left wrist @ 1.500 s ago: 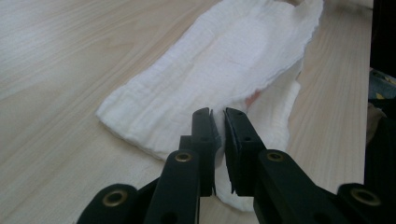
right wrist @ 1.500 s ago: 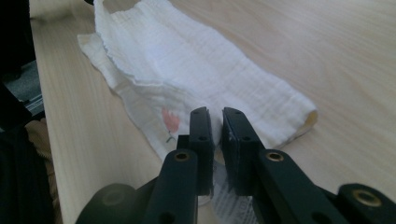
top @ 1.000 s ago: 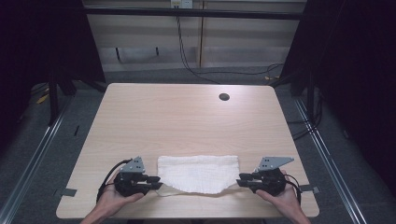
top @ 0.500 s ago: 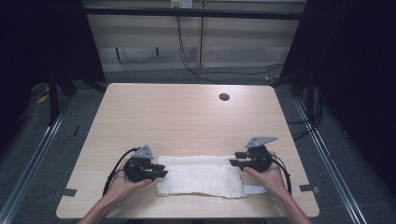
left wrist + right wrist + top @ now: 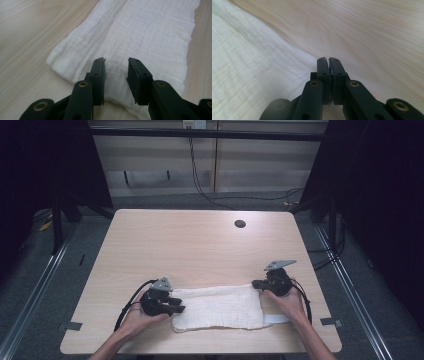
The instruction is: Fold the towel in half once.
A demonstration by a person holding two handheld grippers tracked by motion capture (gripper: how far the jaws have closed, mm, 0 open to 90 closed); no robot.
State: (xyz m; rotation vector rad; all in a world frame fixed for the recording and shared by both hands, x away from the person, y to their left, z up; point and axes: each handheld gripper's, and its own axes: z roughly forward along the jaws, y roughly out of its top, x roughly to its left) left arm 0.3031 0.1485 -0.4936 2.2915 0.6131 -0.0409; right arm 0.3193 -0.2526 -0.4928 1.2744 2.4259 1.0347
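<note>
A white folded cloth (image 5: 217,307) lies as a long strip near the table's front edge. My left gripper (image 5: 177,306) rests at its left end. In the left gripper view the cloth (image 5: 150,32) stretches ahead and the left gripper (image 5: 116,62) is open, its jaws having just been opening, with the fabric below them and not pinched. My right gripper (image 5: 256,284) sits at the cloth's far right corner. In the right gripper view the right gripper (image 5: 328,60) has just closed, jaws together at the cloth's (image 5: 242,62) edge, with nothing visibly between them.
The wooden table (image 5: 200,250) has a dark round hole (image 5: 240,224) near its far edge. A white strip of a lower cloth layer (image 5: 276,319) sticks out under the right hand. Dark frames and floor rails flank the table.
Both hands moved away from the front edge, the right one farther and inward. The cloth's near edge came over with them, leaving a narrower folded strip. The left jaws opened off the cloth.
</note>
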